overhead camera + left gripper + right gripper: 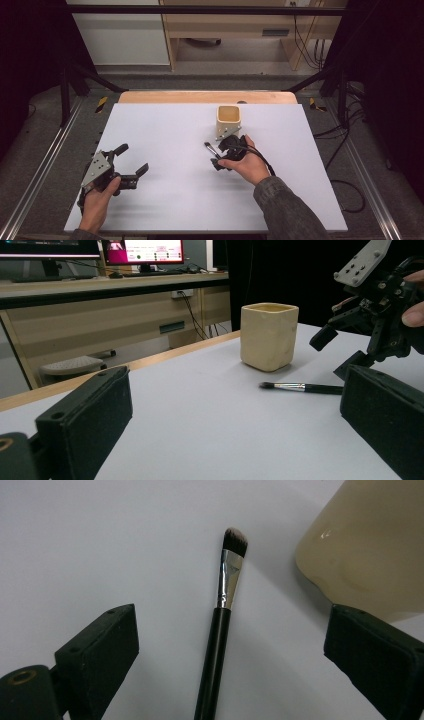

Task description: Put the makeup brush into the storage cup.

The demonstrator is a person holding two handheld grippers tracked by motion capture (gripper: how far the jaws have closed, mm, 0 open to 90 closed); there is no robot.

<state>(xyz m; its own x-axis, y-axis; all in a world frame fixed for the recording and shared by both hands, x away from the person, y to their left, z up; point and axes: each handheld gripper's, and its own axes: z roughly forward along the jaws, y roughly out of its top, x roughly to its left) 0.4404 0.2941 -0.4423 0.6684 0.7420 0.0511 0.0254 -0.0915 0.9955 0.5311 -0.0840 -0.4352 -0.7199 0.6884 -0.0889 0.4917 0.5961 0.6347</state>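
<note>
A black-handled makeup brush (pixel 222 625) with a silver ferrule and dark bristles lies flat on the white tabletop (pixel 175 130). In the right gripper view my right gripper (pixel 235 650) is open, with one jaw on either side of the handle and neither touching it. From above, the brush (pixel 209 147) pokes out to the left of the right gripper (pixel 219 153). A cream square cup (pixel 229 120) stands upright just behind them, and its wall (pixel 370 545) is close to one right jaw. My left gripper (pixel 133 158) rests open at the front left, holding nothing. It faces the cup (pixel 269 335) and brush (pixel 305 387).
The white board covers a wooden table whose far edge (pixel 200 96) shows behind the cup. Metal frame rails (pixel 40 165) run along both sides. A desk with monitors (pixel 142 251) stands beyond the table. Cables (pixel 345 145) hang at the right.
</note>
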